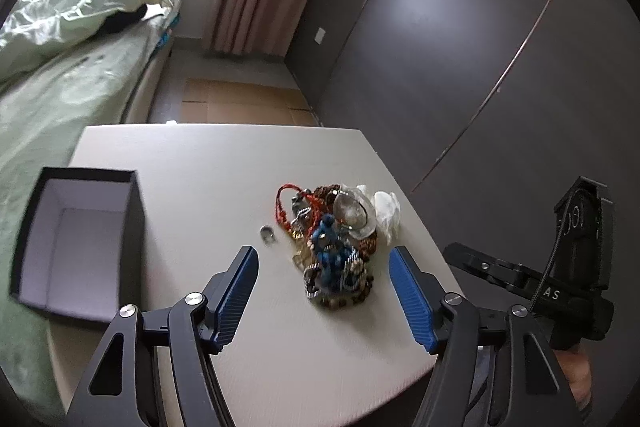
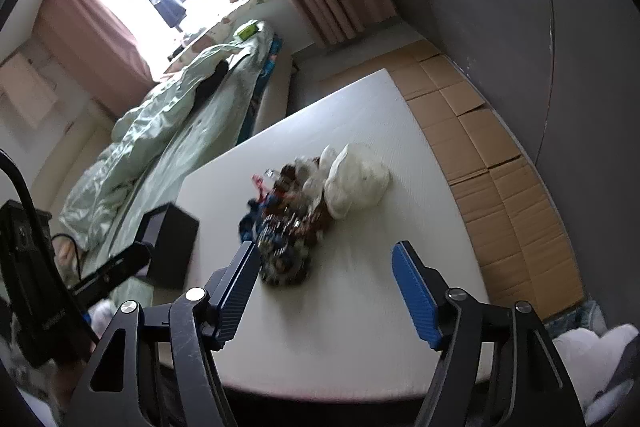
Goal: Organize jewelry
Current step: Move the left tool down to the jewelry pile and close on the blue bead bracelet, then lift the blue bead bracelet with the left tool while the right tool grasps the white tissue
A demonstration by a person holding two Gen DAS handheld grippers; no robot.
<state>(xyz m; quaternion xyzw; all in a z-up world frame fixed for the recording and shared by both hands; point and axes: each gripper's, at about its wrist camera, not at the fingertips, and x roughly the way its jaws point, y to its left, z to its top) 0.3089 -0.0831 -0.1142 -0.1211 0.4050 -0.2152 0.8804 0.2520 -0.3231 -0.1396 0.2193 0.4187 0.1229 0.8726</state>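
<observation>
Both grippers are up over the white table point(image 1: 192, 163), nothing gripped. Left gripper point(image 1: 324, 257) has its jaws apart just short of the jewelry pile point(image 1: 332, 243). Right gripper point(image 2: 326, 255) is spread too, its left finger right by the pile's near edge. A small ring point(image 1: 266, 231) lies just left of the pile, a crumpled white bag point(image 2: 356, 183) touches its far right, and an empty black box point(image 1: 80, 239) sits well left.

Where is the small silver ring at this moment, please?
In the left wrist view, the silver ring lies alone on the white table, just left of the jewelry pile.
</observation>
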